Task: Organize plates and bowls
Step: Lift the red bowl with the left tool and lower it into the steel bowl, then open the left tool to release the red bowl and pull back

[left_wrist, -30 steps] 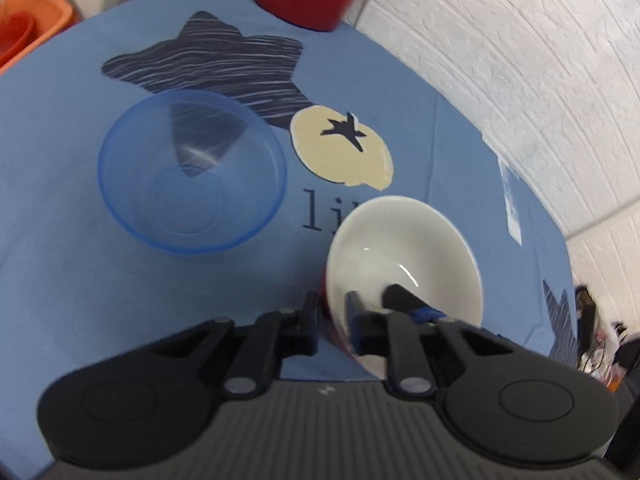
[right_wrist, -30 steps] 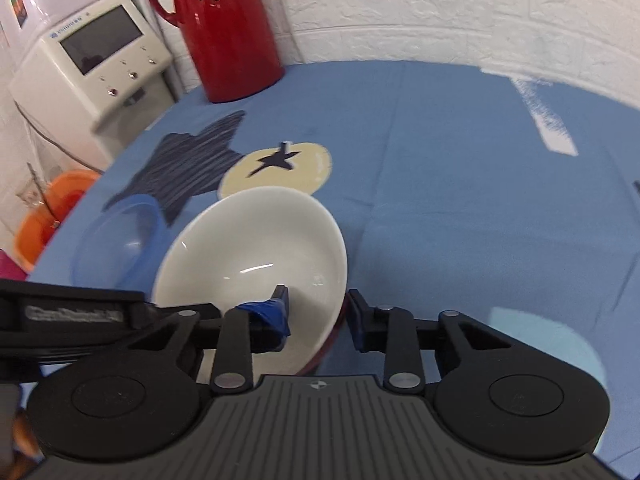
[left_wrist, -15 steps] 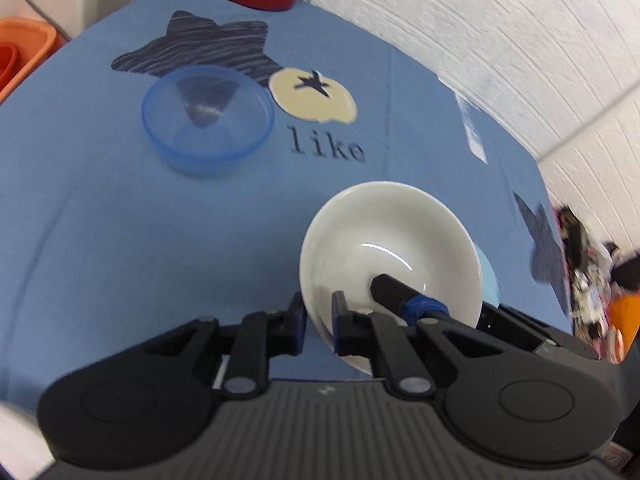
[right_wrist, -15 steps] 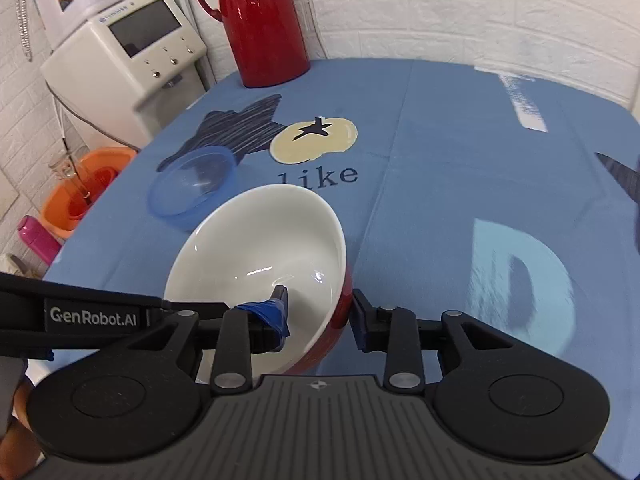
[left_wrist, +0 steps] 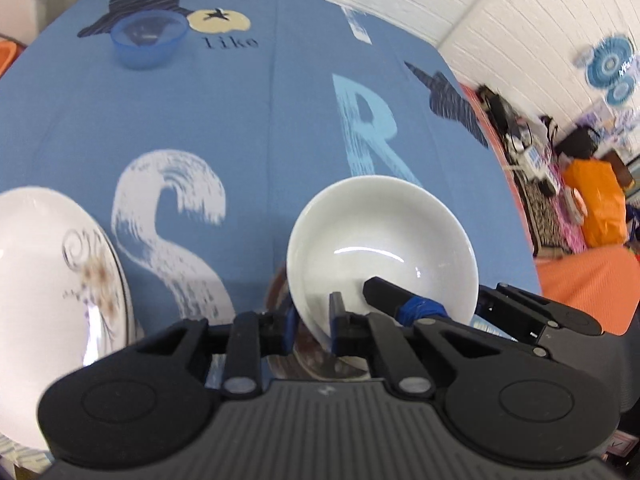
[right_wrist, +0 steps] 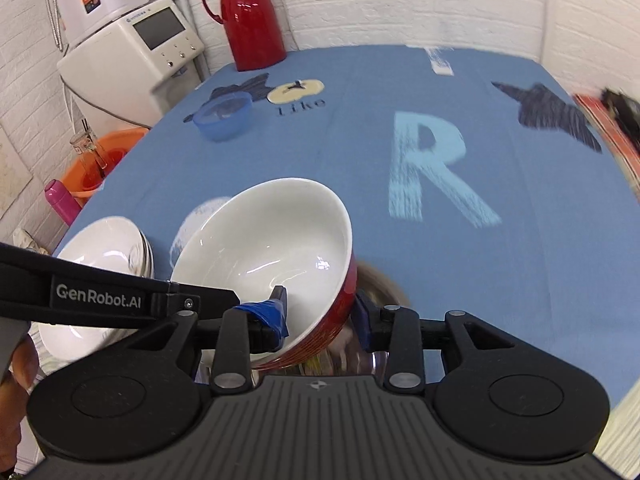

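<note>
A bowl [right_wrist: 272, 248], white inside and red outside, hangs tilted above the near part of the blue tablecloth. My right gripper [right_wrist: 320, 314] is shut on its near rim, the blue-taped finger inside and the other against the red wall. From the left, my left gripper [left_wrist: 312, 316] is shut on the same bowl [left_wrist: 380, 236], one finger on each side of the rim. A stack of white patterned plates [right_wrist: 100, 256] lies close to the left, also visible as plates [left_wrist: 52, 292]. A translucent blue bowl [right_wrist: 226, 114] stands far back.
A brownish glassy dish [right_wrist: 376, 280] lies under the held bowl, mostly hidden. At the back stand a red jug [right_wrist: 250, 12] and a white appliance [right_wrist: 136, 52]. Beyond the table's left edge are an orange basin [right_wrist: 100, 160] and a pink bottle [right_wrist: 60, 200].
Both grippers have pulled back toward the near edge with the bowl held between them. The blue bowl is now far away, and the plate stack has come into view at the left.
</note>
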`<state>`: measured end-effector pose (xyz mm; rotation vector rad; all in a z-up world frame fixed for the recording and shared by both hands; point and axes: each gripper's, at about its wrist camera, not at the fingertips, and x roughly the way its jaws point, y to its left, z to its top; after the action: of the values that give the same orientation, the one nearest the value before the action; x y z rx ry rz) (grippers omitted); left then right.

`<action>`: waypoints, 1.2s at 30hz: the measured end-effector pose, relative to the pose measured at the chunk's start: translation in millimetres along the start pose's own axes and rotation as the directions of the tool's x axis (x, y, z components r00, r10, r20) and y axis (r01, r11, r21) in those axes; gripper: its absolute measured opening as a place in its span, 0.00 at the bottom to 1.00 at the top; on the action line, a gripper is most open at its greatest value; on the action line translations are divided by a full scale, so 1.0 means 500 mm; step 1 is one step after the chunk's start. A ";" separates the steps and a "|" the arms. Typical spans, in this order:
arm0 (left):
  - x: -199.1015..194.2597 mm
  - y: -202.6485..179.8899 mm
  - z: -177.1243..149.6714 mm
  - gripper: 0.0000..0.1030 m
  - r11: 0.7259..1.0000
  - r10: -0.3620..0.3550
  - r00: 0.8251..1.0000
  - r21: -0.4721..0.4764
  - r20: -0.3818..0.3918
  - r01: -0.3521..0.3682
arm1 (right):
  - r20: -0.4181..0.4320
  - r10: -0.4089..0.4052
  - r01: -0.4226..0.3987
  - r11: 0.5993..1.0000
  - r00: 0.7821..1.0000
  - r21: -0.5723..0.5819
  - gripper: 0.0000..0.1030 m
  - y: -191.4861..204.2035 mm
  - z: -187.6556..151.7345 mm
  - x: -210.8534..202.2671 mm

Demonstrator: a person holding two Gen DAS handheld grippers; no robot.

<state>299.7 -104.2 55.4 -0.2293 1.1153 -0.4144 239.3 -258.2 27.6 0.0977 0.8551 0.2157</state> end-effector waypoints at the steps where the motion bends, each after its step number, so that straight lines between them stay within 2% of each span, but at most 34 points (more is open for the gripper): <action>1: 0.004 -0.001 -0.013 0.02 1.000 0.002 1.000 0.003 -0.008 -0.002 | -0.004 0.000 0.000 1.000 1.000 0.011 0.19 -0.002 -0.014 0.000; 8: 0.044 -0.011 -0.050 0.02 0.998 0.044 0.998 0.049 -0.037 -0.042 | -0.034 0.028 -0.025 0.997 0.999 0.070 0.19 -0.027 -0.066 0.028; 13: 0.054 -0.009 -0.049 0.03 0.997 0.051 0.998 0.052 -0.027 -0.050 | -0.013 0.044 -0.043 0.996 0.999 0.075 0.19 -0.033 -0.073 0.030; 24: 0.057 0.012 -0.045 0.05 1.000 0.003 0.999 0.018 -0.050 -0.002 | 0.009 -0.014 0.013 0.995 1.000 0.102 0.20 -0.024 -0.077 0.020; 26: 0.054 0.014 -0.043 0.09 1.000 -0.003 0.999 0.012 -0.054 0.004 | 0.025 -0.055 0.053 0.995 0.998 0.086 0.21 -0.017 -0.074 0.012; 28: 0.042 0.013 -0.042 0.21 1.000 -0.004 1.000 0.016 -0.028 0.005 | 0.052 -0.089 0.086 0.994 0.995 0.066 0.23 -0.013 -0.070 -0.002; 29: 0.033 0.011 -0.040 0.24 1.000 -0.005 1.000 0.021 -0.007 0.005 | 0.069 -0.093 0.090 0.994 0.993 0.054 0.23 -0.013 -0.067 -0.008; 30: 0.024 0.010 -0.038 0.31 1.000 -0.007 1.000 0.025 0.014 0.007 | 0.074 -0.096 0.092 0.995 0.993 0.048 0.23 -0.014 -0.064 -0.013; 31: 0.016 0.009 -0.036 0.45 0.999 -0.019 0.999 0.028 0.028 0.019 | 0.077 -0.090 0.087 0.995 0.993 0.053 0.23 -0.017 -0.061 -0.016; 32: 0.009 0.009 -0.034 0.47 0.999 -0.030 0.999 0.029 0.036 0.029 | 0.083 -0.083 0.078 0.995 0.993 0.064 0.23 -0.020 -0.060 -0.020; 36: -0.022 0.005 -0.036 0.47 0.998 -0.032 0.996 0.052 0.084 0.028 | 0.117 -0.065 0.053 0.993 0.991 0.102 0.24 -0.026 -0.064 -0.037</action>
<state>279.6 -96.5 55.7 -0.2177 1.0178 -0.4552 205.2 -274.9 18.2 0.1758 0.7476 0.1104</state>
